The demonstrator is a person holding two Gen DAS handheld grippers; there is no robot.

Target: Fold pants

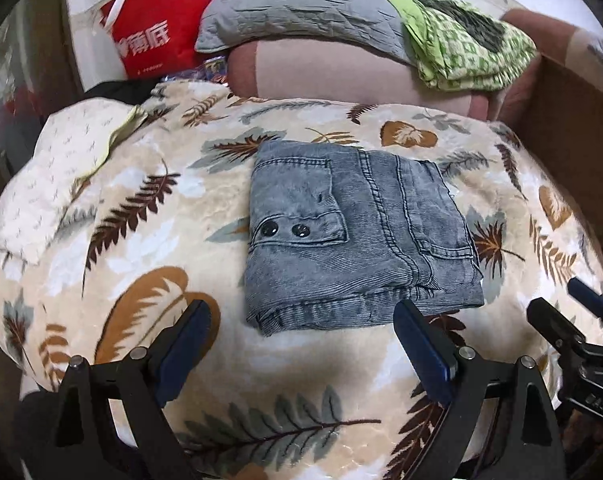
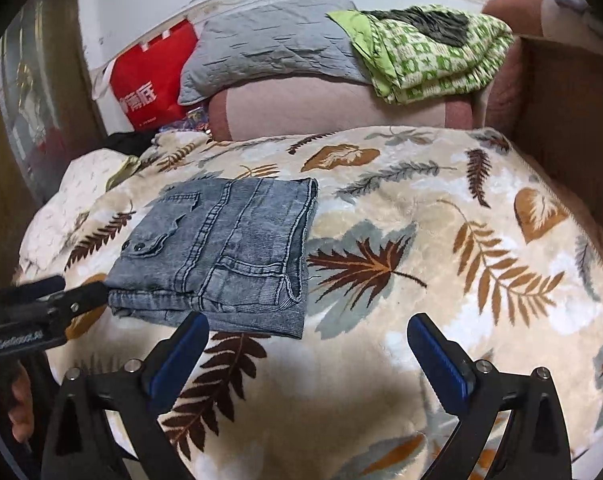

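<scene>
Grey denim pants [image 1: 353,236] lie folded into a compact, nearly square bundle on a leaf-patterned blanket [image 1: 149,216], toward its middle, a buttoned pocket flap facing up. The bundle's slightly longer side runs from the near edge of the blanket toward the far one, with the thick folded hems at the near end and seams running the same way.

The left gripper [image 1: 301,340] hovers just short of that near edge, jaws spread wide and holding nothing. The right gripper [image 2: 307,354], equally wide open and empty, sits over bare blanket beside the bundle's near right corner.

Open blanket stretches broadly to the right of the pants and along the near edge. Beyond the far edge sit a pink bolster [image 1: 341,76], a grey pillow [image 1: 297,4], a green checked cloth [image 1: 465,44] and a red bag [image 1: 153,28]; a brown board [image 1: 573,136] borders the right edge.
</scene>
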